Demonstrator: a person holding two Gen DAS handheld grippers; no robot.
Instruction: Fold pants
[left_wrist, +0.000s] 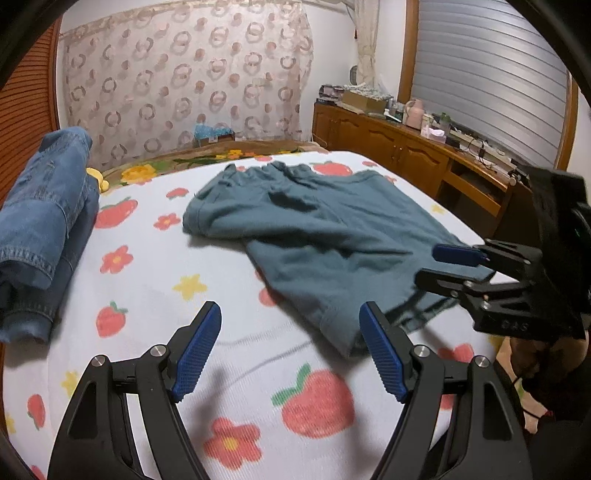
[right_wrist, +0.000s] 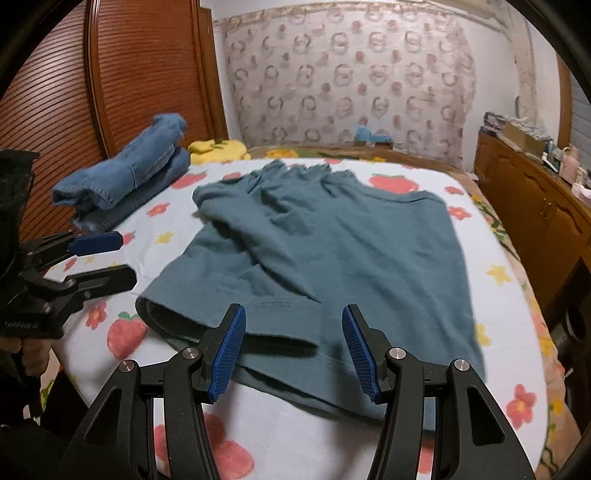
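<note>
Teal pants (left_wrist: 317, 236) (right_wrist: 332, 243) lie spread on the strawberry-print bed sheet (left_wrist: 147, 302), waistband far from me and leg hems near. My left gripper (left_wrist: 290, 308) hovers open over the bare sheet just left of the near hem corner, nothing between its blue pads (left_wrist: 199, 350). In the right wrist view it shows at the left edge (right_wrist: 125, 256), beside the pants. My right gripper (right_wrist: 293, 310) stands open above the near leg hems, the cloth lying flat below its pads (right_wrist: 229, 354). From the left wrist view it (left_wrist: 430, 264) reaches in over the pants' right edge.
Folded blue jeans (left_wrist: 44, 221) (right_wrist: 125, 177) are stacked at the bed's far left, a yellow soft item (right_wrist: 218, 149) behind them. A wooden cabinet (left_wrist: 388, 147) with clutter runs along the right side. A slatted wooden door (right_wrist: 140, 74) stands at the left.
</note>
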